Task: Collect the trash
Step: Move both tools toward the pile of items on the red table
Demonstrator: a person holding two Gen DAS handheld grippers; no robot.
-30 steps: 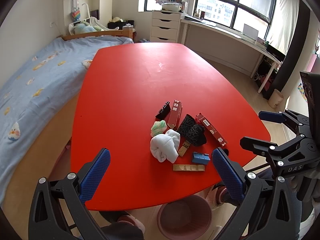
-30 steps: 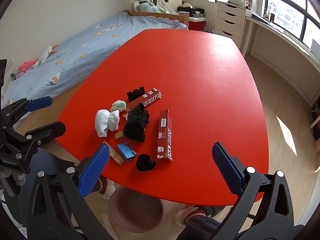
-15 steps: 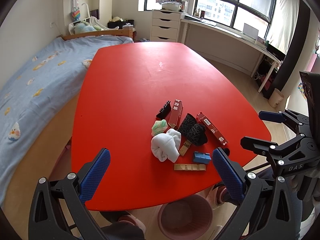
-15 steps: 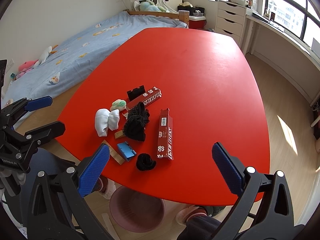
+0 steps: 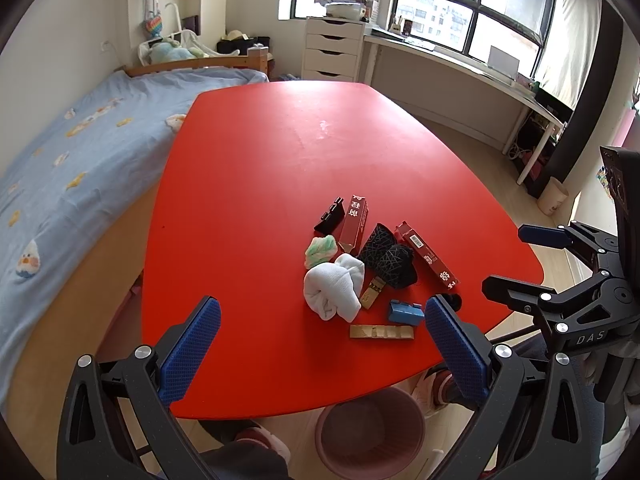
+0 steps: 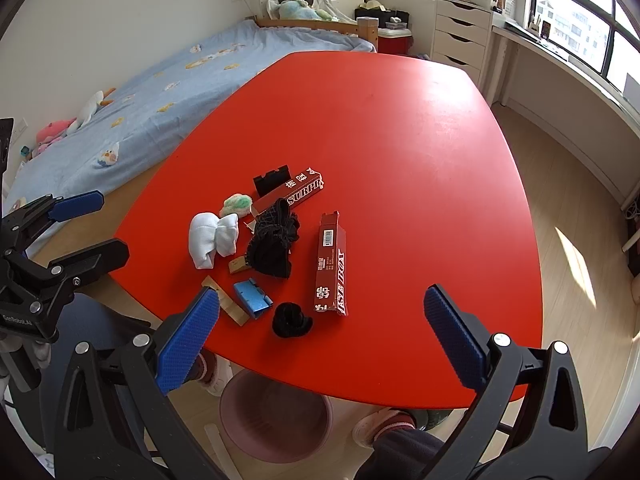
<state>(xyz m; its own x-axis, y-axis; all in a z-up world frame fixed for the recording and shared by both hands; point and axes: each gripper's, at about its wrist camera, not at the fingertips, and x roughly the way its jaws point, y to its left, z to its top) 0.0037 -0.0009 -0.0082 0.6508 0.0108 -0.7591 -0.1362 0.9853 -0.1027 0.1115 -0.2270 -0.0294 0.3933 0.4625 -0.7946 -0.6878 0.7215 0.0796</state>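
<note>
- Red table [image 5: 248,184] held all the trash [image 6: 264,240], heaped near my edge; none was collected yet.
- Pink bin [image 6: 276,420] waited below, seemingly empty.
- My left gripper [image 5: 320,344] and right gripper [image 6: 320,332] hovered, jaws apart, holding nothing.

Your left black two-finger gripper with blue ribbed pads [image 5: 320,344] is held with its jaws spread wide, gripping nothing. Your right black gripper with matching blue pads [image 6: 320,334] is likewise wide apart and empty, held level beside the left.
</note>
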